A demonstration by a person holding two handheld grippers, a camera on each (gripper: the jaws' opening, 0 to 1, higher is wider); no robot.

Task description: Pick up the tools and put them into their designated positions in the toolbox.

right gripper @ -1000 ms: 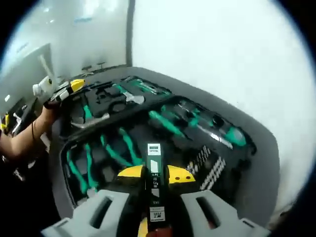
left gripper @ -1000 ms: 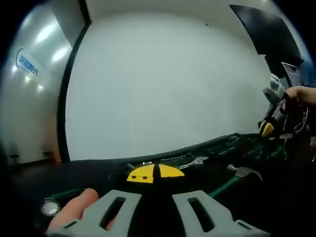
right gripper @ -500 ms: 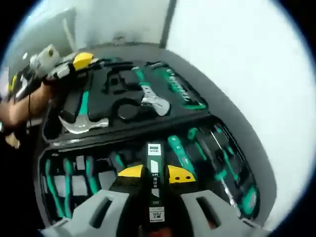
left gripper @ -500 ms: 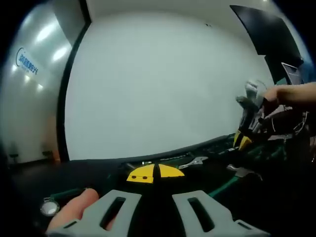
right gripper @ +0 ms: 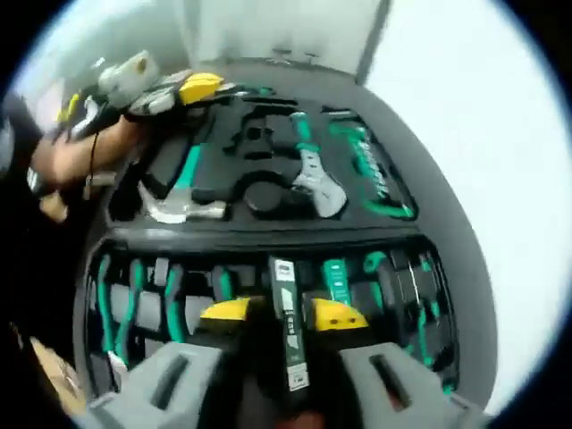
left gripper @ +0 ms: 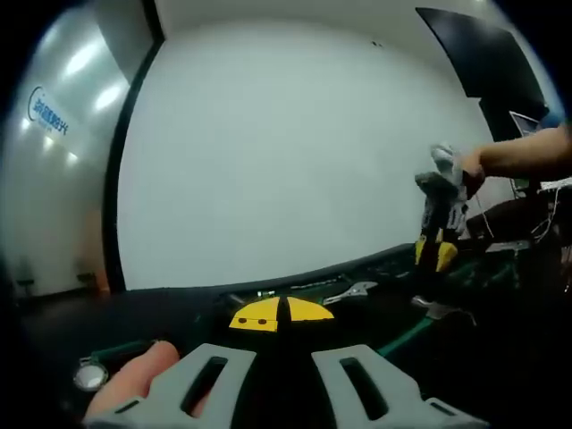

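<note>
The open black toolbox (right gripper: 447,268) lies below my right gripper (right gripper: 284,315), which is shut on a slim black tool with white labels (right gripper: 284,277). The box's far tray holds a hammer (right gripper: 183,201) and an adjustable wrench (right gripper: 317,183) beside bare recesses. Green-handled tools (right gripper: 134,295) fill the near tray. My left gripper (right gripper: 192,88) rests at the box's far left corner. In the left gripper view, my left gripper (left gripper: 283,315) has its yellow tips together just above the toolbox (left gripper: 384,268). There the right gripper (left gripper: 436,255) points down over the hammer (left gripper: 438,308) and wrench (left gripper: 353,290).
The box sits on a grey table (right gripper: 474,223) in front of a white wall (left gripper: 295,152). A dark screen (left gripper: 483,63) hangs at the upper right. A small round metal piece (left gripper: 89,377) lies by a person's finger (left gripper: 138,375). A person's forearm (right gripper: 85,152) reaches along the box's left side.
The right gripper has moved left over the box and tipped its tips downward, still holding the black tool. Its view now centres on the far tray. The left gripper has stayed put.
</note>
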